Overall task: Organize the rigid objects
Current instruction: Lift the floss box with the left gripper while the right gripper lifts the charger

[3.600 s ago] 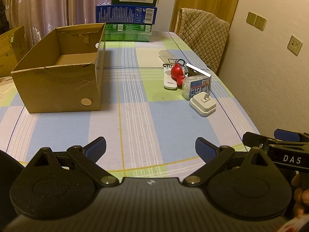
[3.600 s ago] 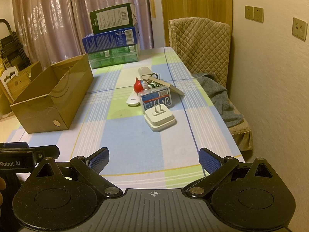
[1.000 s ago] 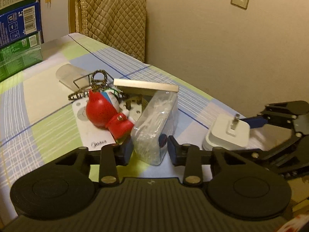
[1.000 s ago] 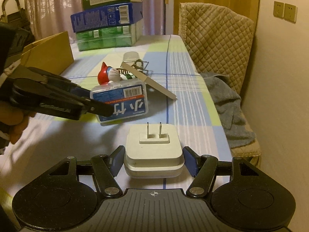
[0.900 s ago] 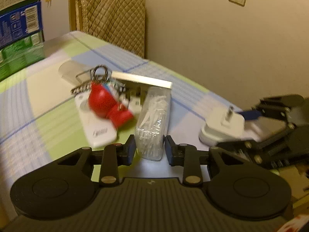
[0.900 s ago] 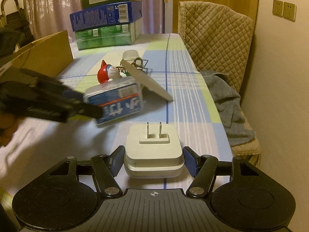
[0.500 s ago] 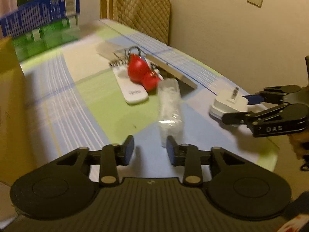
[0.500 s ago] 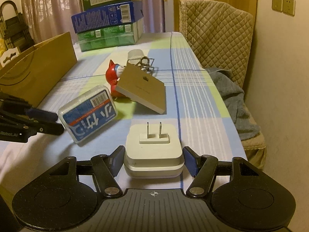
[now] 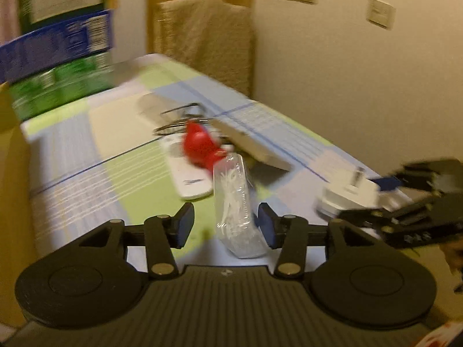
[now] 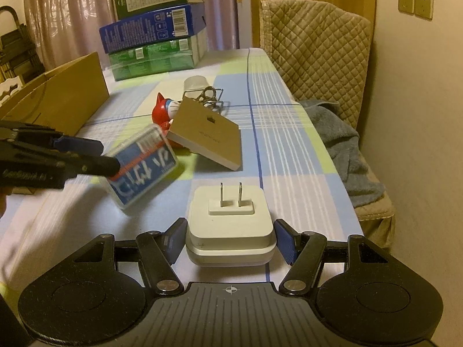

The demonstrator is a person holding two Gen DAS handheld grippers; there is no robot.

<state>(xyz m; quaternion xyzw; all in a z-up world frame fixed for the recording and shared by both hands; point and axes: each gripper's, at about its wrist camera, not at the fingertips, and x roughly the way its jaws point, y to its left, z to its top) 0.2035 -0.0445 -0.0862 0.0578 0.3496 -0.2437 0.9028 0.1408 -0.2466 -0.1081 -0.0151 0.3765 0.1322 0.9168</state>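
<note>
Left gripper [image 9: 225, 228] opening around the clear box [image 9: 235, 202]; right gripper [image 10: 228, 241] closed on the white plug [image 10: 230, 225].

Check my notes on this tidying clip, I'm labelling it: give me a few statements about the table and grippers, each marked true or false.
1. The white plug adapter sits between the right gripper's fingers, prongs up. True.
2. The clear toothpick box is inside the cardboard box. False: it is on the table, between the left gripper's opening jaws.
3. The red figurine lies beside the flat tan box. True.
4. A green carton lies directly under the grey cloth. False: the cloth lies on a chair.
</note>
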